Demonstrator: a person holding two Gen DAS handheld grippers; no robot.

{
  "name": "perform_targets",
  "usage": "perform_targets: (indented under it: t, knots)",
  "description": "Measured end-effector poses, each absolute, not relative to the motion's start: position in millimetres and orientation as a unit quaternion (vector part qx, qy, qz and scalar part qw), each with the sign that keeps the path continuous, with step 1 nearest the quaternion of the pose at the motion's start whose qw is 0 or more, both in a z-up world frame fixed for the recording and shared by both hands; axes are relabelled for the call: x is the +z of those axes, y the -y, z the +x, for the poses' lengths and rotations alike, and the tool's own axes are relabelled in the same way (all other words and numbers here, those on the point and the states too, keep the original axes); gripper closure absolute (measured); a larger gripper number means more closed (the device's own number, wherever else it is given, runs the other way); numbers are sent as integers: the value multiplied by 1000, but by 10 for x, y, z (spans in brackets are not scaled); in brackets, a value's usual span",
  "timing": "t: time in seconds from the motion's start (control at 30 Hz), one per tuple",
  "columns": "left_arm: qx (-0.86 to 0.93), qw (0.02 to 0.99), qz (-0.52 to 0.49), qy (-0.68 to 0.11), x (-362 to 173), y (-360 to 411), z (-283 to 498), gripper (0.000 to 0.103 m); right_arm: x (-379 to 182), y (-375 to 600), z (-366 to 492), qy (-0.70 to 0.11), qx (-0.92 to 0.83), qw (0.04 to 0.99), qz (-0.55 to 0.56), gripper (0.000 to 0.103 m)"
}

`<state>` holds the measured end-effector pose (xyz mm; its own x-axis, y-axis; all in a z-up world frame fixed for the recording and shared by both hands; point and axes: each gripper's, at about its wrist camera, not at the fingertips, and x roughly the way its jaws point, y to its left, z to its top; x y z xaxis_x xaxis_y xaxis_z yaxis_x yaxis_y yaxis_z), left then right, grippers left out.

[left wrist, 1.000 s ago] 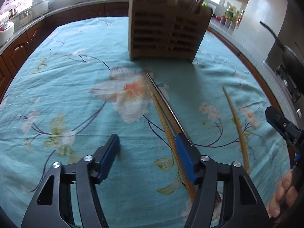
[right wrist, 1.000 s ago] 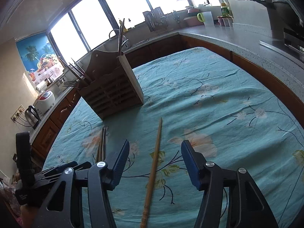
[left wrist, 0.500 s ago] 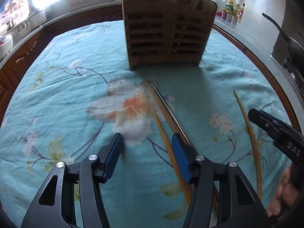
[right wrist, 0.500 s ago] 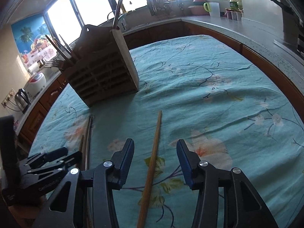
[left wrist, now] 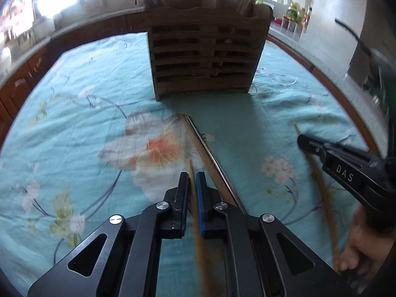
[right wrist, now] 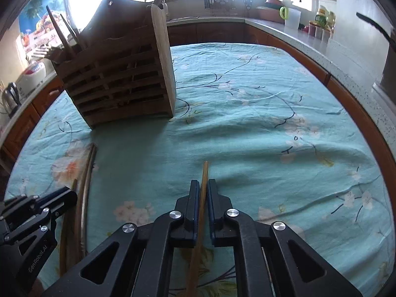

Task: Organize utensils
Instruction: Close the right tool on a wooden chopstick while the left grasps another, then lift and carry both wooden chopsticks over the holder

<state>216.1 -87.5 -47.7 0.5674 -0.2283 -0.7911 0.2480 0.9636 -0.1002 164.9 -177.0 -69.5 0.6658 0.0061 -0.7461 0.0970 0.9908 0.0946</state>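
My left gripper (left wrist: 192,177) is shut on a light wooden chopstick (left wrist: 190,167) lying on the teal flowered cloth. Just right of it lie a brown chopstick (left wrist: 198,138) and a metal one (left wrist: 217,160), side by side. My right gripper (right wrist: 203,185) is shut on another wooden chopstick (right wrist: 205,170), whose tip points toward the wooden slatted utensil holder (right wrist: 118,79). The holder (left wrist: 205,59) stands at the far middle of the table with several utensils sticking out. The right gripper also shows in the left wrist view (left wrist: 307,143), at the right.
The teal tablecloth (right wrist: 259,113) covers the table, with wrinkles at the right. Kitchen counters, a kettle (right wrist: 10,96) and jars (right wrist: 321,24) ring the table. A dark pan handle (right wrist: 376,27) juts in at the far right.
Both grippers have moved forward and closed, each onto a wooden chopstick that lay between its open fingers.
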Motion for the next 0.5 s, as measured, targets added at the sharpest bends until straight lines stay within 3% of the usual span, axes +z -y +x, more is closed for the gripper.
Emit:
perform_targets:
  t: [0.5]
  knots:
    - [-179,902,-85,-384,204,273,1651,99,-107,1770,959,-332,55,928,158,98]
